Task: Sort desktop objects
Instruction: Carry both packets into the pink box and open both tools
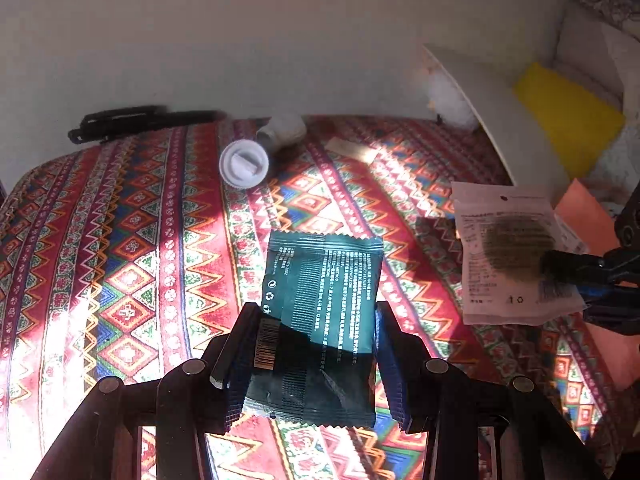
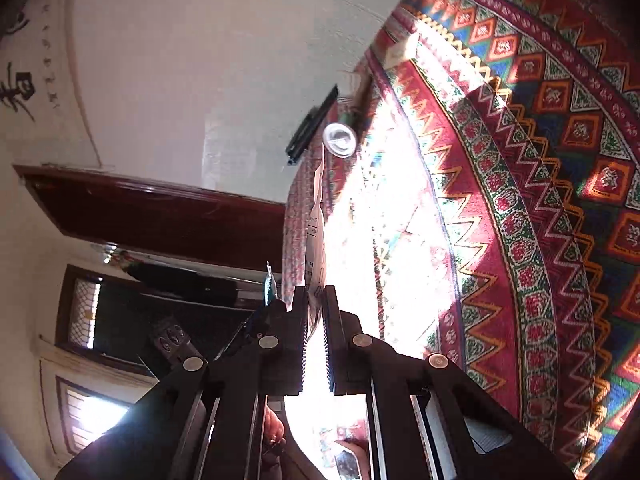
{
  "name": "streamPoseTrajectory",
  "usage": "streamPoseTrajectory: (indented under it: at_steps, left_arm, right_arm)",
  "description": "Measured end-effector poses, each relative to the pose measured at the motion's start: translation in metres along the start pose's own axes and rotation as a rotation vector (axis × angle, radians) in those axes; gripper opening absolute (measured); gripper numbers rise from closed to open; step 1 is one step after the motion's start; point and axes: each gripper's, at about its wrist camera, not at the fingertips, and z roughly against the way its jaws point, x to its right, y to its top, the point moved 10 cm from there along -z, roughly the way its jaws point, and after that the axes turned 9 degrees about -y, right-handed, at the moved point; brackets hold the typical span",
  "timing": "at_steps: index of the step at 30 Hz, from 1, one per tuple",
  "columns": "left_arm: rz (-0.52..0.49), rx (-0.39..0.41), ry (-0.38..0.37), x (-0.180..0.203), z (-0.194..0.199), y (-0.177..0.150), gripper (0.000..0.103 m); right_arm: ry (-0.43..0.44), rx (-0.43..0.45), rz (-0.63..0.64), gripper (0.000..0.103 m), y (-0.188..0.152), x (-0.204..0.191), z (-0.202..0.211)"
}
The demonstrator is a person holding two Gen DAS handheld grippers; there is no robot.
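Two packets are in hand at once, one per tool, so I log this as the carry stage of the sort: both items picked, neither placed.

Largest first: the patterned red, blue and green woven tablecloth fills the left wrist view, with strong sun across it. A white curved board leans at 2 o'clock beyond the table edge, a yellow pad behind it.

At 3 o'clock sits the flat white printed paper pouch with a dark patch, pinched at its right edge by my right gripper. The right wrist view shows the same pouch edge-on between fingers drawn nearly together, so clamped on it.

At 6 o'clock, the dark green foil sachet with white print and crimped ends is held across its width by my left gripper; pads press both side edges. It tilts up off the cloth.

Smaller: a black pen-like bar at 11 o'clock, a white ribbed plastic bottle lying on its side at 12 o'clock, and a small beige slip just right of it.

Judgement: next move calls for a destination for each packet; no sorting bin is visible. Thin foil may slip or buckle, so keep the squeeze steady.
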Motion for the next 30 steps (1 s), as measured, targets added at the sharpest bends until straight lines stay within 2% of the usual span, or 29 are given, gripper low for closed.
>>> streamPoseTrajectory:
  at_steps: [6, 9, 13, 17, 21, 25, 27, 30]
  left_arm:
    - [-0.106, 0.097, -0.010, 0.089, 0.052, 0.020, 0.047]
    - [-0.143, 0.124, -0.041, 0.136, 0.065, 0.029, 0.047]
    - [-0.212, 0.144, -0.073, 0.199, 0.067, 0.041, 0.047]
    - [-0.277, 0.153, -0.120, 0.264, 0.059, 0.051, 0.047]
    - [-0.320, 0.135, -0.212, 0.337, 0.039, 0.056, 0.047]
    - [-0.372, 0.088, -0.303, 0.408, 0.004, 0.056, 0.047]
    - [-0.394, 0.063, -0.335, 0.440, -0.014, 0.053, 0.047]
    - [-0.416, 0.024, -0.369, 0.479, -0.041, 0.046, 0.047]
  right_arm:
    - [0.076, 0.102, 0.080, 0.007, -0.014, -0.036, 0.080]
    - [0.119, 0.164, 0.088, 0.007, -0.013, -0.043, 0.128]
    - [0.133, 0.284, 0.093, 0.007, -0.005, -0.036, 0.203]
    - [0.094, 0.452, 0.097, 0.007, 0.005, -0.015, 0.286]
    - [-0.052, 0.670, 0.132, 0.007, 0.003, 0.009, 0.383]
    - [-0.294, 0.881, 0.146, 0.007, -0.004, 0.040, 0.470]
    - [-0.428, 0.944, 0.138, 0.007, -0.006, 0.059, 0.498]
    - [-0.610, 0.976, 0.123, 0.007, -0.004, 0.088, 0.524]
